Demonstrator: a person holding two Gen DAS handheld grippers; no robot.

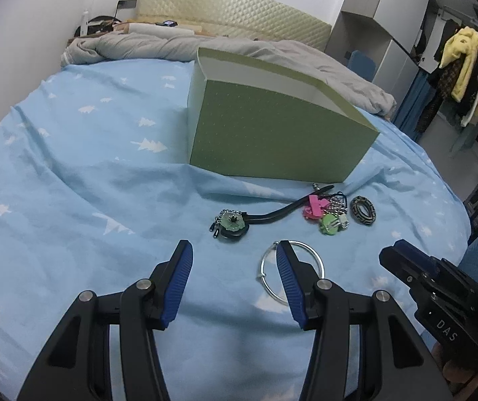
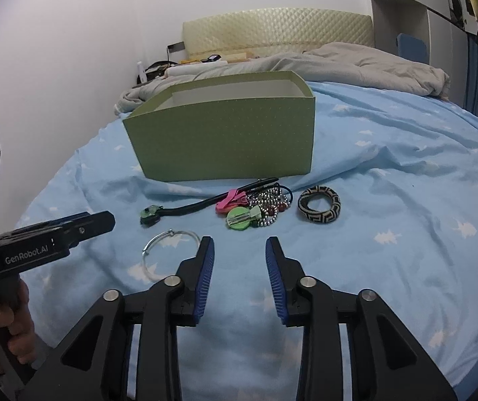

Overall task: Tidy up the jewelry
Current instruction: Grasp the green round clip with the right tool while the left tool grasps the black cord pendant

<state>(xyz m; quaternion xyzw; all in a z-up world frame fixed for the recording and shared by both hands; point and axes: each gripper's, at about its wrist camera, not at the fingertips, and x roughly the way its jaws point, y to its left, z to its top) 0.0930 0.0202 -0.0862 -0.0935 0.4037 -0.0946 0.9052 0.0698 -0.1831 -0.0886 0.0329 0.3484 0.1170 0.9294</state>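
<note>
Hovering over the blue bedsheet, both tongs stand spread and pinch nothing. The left gripper has the silver bangle just behind its right finger; the right gripper has it beside its left finger. Beyond both lie the green-tipped black piece, pink clip, beads, patterned ring, then the open green box
</note>
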